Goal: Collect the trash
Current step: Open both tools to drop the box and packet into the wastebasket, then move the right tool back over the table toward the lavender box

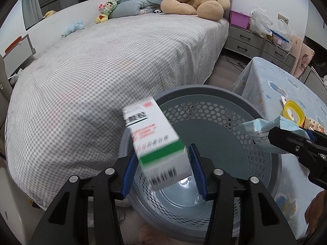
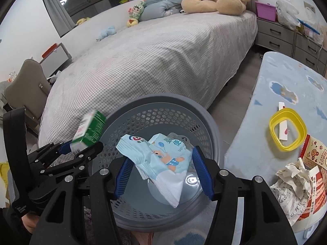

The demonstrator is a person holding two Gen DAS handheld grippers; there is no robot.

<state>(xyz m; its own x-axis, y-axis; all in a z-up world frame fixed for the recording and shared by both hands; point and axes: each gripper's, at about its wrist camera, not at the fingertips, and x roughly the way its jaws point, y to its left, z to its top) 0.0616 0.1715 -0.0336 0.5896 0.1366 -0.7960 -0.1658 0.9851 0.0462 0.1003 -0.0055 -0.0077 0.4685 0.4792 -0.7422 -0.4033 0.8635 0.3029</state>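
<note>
A grey perforated basket (image 1: 204, 89) (image 2: 163, 99) stands on the floor below both grippers. A white and green carton (image 1: 155, 138) (image 2: 90, 130) sits tilted and blurred between the blue pads of my left gripper (image 1: 162, 157) (image 2: 81, 149), over the basket's left rim. A gap shows beside its left pad, so the jaws are open. A light blue wipes packet (image 2: 161, 163) (image 1: 255, 130) hangs between the pads of my right gripper (image 2: 161, 159) (image 1: 273, 136) above the basket's hollow. Both pads stand clear of the packet, so this gripper is open too.
A checked bed (image 1: 102, 71) with a teddy bear (image 1: 196, 0) fills the left and back. On the right, a table under a blue cloth (image 2: 286, 85) bears a yellow ring (image 2: 288, 132), crumpled paper (image 2: 292, 183) and a red wrapper (image 2: 312, 153). Grey drawers (image 2: 273, 36) stand behind.
</note>
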